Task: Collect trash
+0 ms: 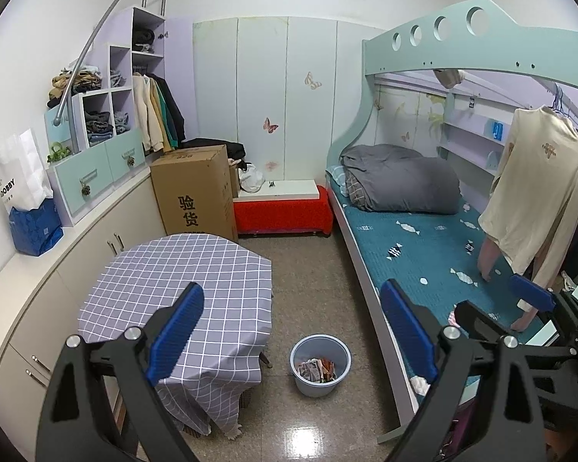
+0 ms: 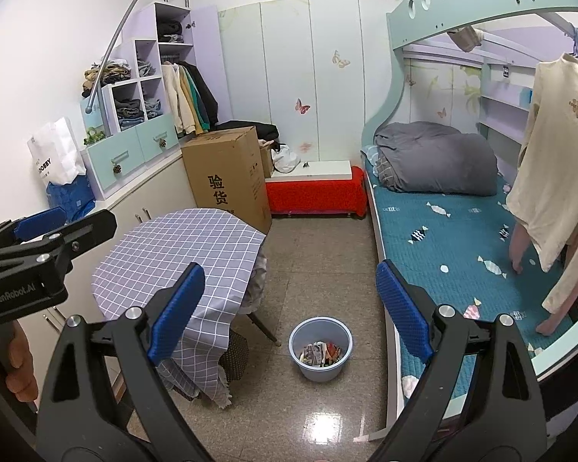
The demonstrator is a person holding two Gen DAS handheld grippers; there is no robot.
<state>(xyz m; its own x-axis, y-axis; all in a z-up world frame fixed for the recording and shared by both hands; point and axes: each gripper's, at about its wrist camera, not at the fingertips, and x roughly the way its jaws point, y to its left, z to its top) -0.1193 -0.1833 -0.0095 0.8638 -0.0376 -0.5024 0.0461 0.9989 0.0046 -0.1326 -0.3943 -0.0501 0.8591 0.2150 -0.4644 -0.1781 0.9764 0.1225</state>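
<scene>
Table: table point(image 1: 181, 281) under a grey checked cloth stands left of the bin, along the cabinets.
Left gripper: left gripper point(image 1: 293, 331) spread wide, nothing between its blue pads.
Bin: pale blue bin point(image 1: 320, 365) on the floor point(image 1: 312, 269) between table and bed point(image 1: 435, 254); crumpled trash point(image 1: 316, 370) lies inside, below both grippers and apart from them.
Right gripper: right gripper point(image 2: 291, 308) likewise spread wide, holding nothing.

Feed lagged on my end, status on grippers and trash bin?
Left gripper open, empty. Right gripper open, empty. Bin upright on floor between table and bed, trash inside. Path clear.
</scene>
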